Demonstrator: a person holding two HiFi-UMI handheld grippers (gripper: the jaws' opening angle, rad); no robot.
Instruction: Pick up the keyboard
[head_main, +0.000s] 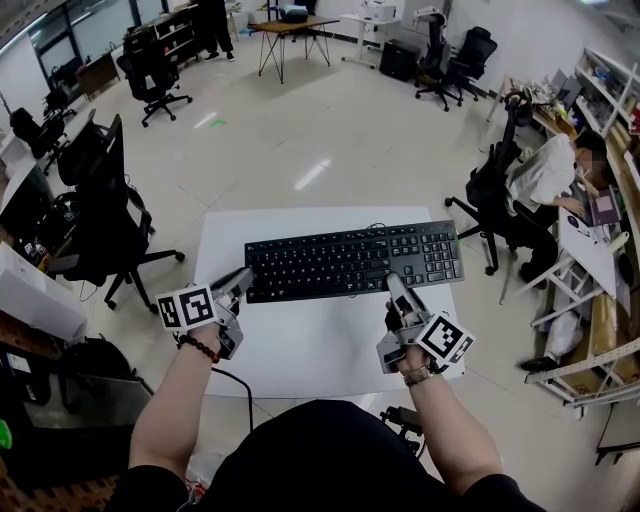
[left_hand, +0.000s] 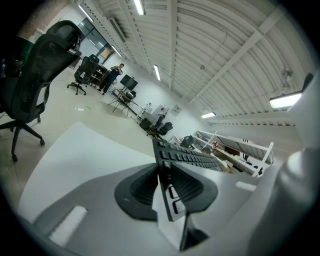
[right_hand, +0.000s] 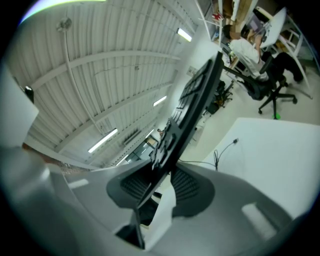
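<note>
L gripper (head_main: 243, 279): jaws narrow, clamped on keyboard (head_main: 355, 260), pads on both faces, at its 8 o'clock corner.
R gripper (head_main: 393, 284): jaws narrow, clamped on same keyboard's near edge, approx 5 o'clock.
Keyboard: black, w/ numpad, lies lengthwise over far half of white tabletop (head_main: 300, 345), 12 o'clock from the person.
Writing: key legends too small to read; b/w square markers on L cube (head_main: 188, 308) & R cube (head_main: 445, 339).
Count: 1 keyboard, 2 grippers, 2 cubes, 1 tabletop.
</note>
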